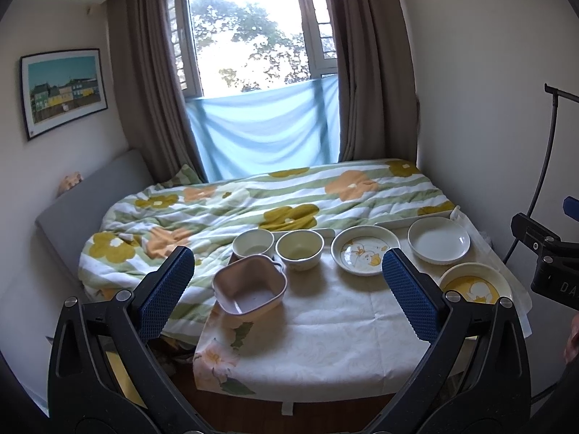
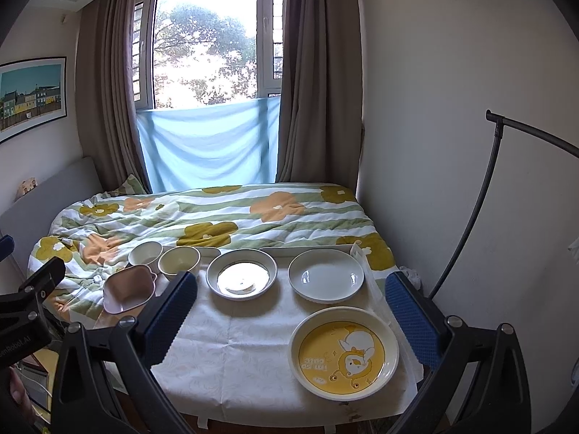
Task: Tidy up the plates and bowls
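On the cloth-covered table (image 1: 325, 332) stand a pink square bowl (image 1: 250, 289) at the left, two cream round bowls (image 1: 253, 243) (image 1: 299, 247) behind it, a duck-print plate (image 1: 363, 249), a plain white plate (image 1: 438, 239) and a yellow cartoon plate (image 1: 474, 284). The right wrist view shows the same set: pink bowl (image 2: 128, 288), cream bowls (image 2: 145, 253) (image 2: 180, 259), grey-rimmed plate (image 2: 241, 273), white plate (image 2: 325, 275), yellow plate (image 2: 344, 351). My left gripper (image 1: 287, 289) hangs open above the near table. My right gripper (image 2: 291, 320) is open too, holding nothing.
A bed with a flowered quilt (image 1: 260, 199) lies directly behind the table. A white tray (image 2: 307, 250) sits behind the plates. A black curved stand (image 2: 481, 195) rises at the right by the wall. Curtains and a window are at the back.
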The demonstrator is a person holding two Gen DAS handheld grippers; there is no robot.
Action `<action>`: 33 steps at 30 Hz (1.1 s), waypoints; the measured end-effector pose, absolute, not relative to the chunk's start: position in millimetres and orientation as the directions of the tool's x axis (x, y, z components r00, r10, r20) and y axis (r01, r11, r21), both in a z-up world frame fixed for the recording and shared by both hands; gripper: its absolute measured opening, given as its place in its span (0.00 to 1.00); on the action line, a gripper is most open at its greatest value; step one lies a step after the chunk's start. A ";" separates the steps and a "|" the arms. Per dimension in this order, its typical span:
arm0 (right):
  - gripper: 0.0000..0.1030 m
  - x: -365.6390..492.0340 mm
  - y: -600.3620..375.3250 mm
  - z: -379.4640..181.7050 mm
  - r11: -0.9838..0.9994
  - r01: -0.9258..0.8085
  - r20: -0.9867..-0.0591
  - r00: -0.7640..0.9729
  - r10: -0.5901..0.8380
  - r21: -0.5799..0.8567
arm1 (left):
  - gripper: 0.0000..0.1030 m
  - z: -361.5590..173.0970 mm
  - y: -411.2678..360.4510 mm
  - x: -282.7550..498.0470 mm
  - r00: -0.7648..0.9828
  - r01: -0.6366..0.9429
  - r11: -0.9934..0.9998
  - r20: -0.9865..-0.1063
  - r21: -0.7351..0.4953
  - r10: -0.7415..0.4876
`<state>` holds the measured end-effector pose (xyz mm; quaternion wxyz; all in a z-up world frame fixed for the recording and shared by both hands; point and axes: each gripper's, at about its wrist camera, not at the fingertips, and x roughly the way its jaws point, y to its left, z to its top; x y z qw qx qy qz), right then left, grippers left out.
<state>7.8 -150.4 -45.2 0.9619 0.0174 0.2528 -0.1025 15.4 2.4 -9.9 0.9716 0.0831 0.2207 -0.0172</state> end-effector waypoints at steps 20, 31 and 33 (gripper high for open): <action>1.00 8.0 -146.4 -45.1 0.977 0.211 -0.481 0.854 -0.197 -0.025 | 1.00 -4.8 6.2 16.9 0.908 0.088 0.985 -0.418 0.148 -0.018; 1.00 3.2 -176.0 -62.2 0.947 0.321 -0.613 0.755 -0.236 0.032 | 1.00 -38.5 -29.3 61.6 0.798 0.293 0.945 -0.582 0.145 -0.158; 1.00 0.7 -188.6 -72.7 0.938 0.345 -0.642 0.727 -0.243 0.036 | 1.00 -56.4 -43.1 72.4 0.756 0.349 0.928 -0.625 0.132 -0.195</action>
